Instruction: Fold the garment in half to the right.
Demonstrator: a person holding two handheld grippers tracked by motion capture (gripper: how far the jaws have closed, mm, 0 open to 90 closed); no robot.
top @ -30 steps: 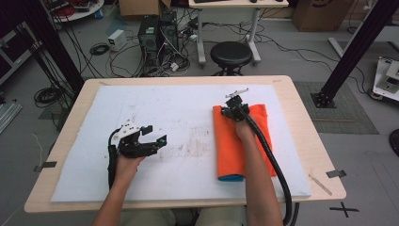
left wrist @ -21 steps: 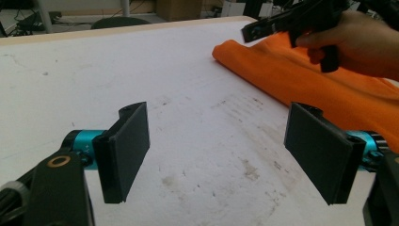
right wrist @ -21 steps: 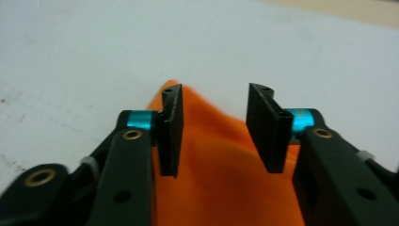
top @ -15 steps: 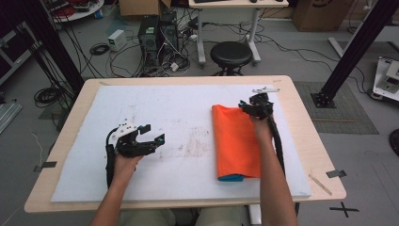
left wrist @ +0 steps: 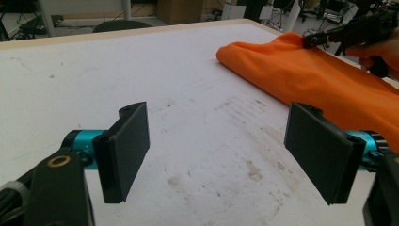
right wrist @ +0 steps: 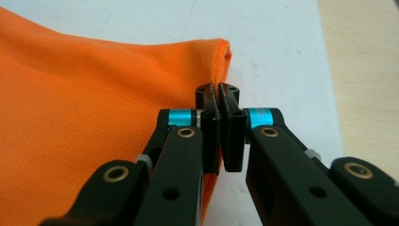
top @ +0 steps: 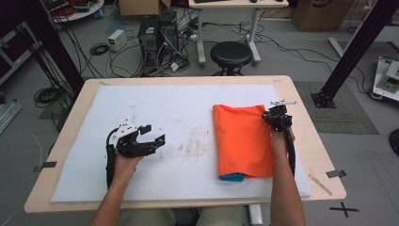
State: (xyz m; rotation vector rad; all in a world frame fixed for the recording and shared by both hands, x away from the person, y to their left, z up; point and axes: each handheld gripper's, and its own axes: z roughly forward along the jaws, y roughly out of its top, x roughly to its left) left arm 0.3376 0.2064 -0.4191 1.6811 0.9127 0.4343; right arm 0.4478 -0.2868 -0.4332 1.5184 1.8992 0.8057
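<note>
A folded orange cloth [top: 242, 141] lies flat on the right half of the white mat [top: 164, 108], with a bit of blue [top: 231, 177] showing at its near end. My right gripper [top: 277, 113] sits at the cloth's far right corner. In the right gripper view its jaws [right wrist: 219, 94] have just been closing and now meet over the cloth's edge [right wrist: 94, 103], with no fabric visible between the pads. My left gripper [top: 153, 133] rests on the mat's left half, jaws wide open [left wrist: 216, 155] and empty. The cloth [left wrist: 306, 75] and the other gripper [left wrist: 348, 33] lie beyond it.
The mat covers most of a wooden table [top: 315, 155], which has bare strips along its right and near edges. A black stool [top: 230, 54], cables and computer cases stand on the floor beyond the far edge.
My right gripper has moved rightward from the top of the cloth to its far right corner. The left gripper and the cloth have stayed put.
</note>
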